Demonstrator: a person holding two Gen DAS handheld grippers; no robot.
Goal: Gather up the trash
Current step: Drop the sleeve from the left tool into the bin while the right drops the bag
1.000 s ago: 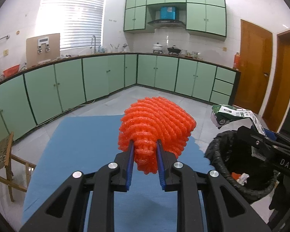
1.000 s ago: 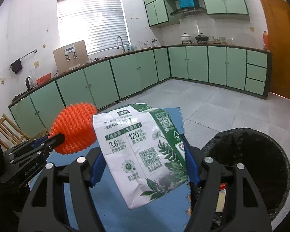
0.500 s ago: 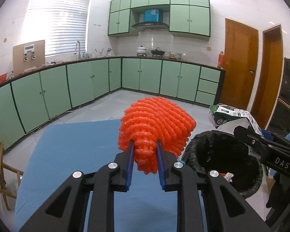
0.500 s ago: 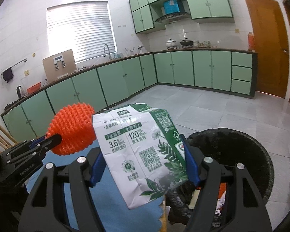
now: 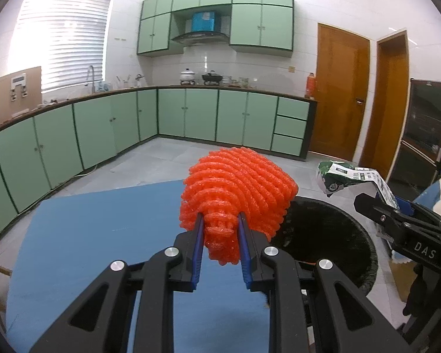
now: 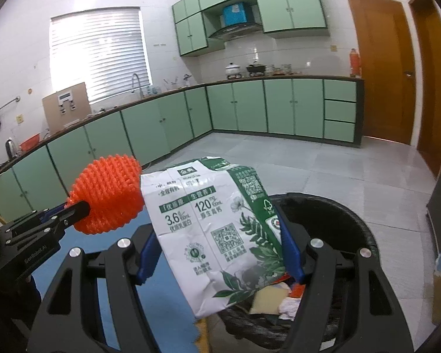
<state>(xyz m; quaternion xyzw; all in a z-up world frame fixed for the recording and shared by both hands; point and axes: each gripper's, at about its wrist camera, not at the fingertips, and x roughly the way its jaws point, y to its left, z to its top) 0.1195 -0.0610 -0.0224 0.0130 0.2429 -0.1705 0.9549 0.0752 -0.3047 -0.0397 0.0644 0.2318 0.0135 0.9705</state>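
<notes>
My left gripper point(image 5: 220, 223) is shut on an orange foam fruit net point(image 5: 238, 188), held up at the right edge of the blue table point(image 5: 97, 235). The same orange net point(image 6: 105, 197) shows at the left of the right wrist view. My right gripper point(image 6: 217, 235) is shut on a flattened white and green milk carton point(image 6: 214, 226), which hangs over the near rim of a black-lined trash bin point(image 6: 338, 220). In the left wrist view that carton point(image 5: 350, 176) pokes out above the bin point(image 5: 323, 229), to the right of the net.
Paper scraps and wrappers point(image 6: 279, 297) lie in the bin. Green kitchen cabinets point(image 5: 191, 117) run along the far walls. Two wooden doors point(image 5: 338, 94) stand at the right. A dark cabinet point(image 5: 426, 135) is at the far right, and grey floor tiles point(image 6: 308, 161) lie beyond the bin.
Both grippers have swung right, off the blue table toward the bin. The bin now sits larger and closer under the carton and beside the net. Neither grip has altered.
</notes>
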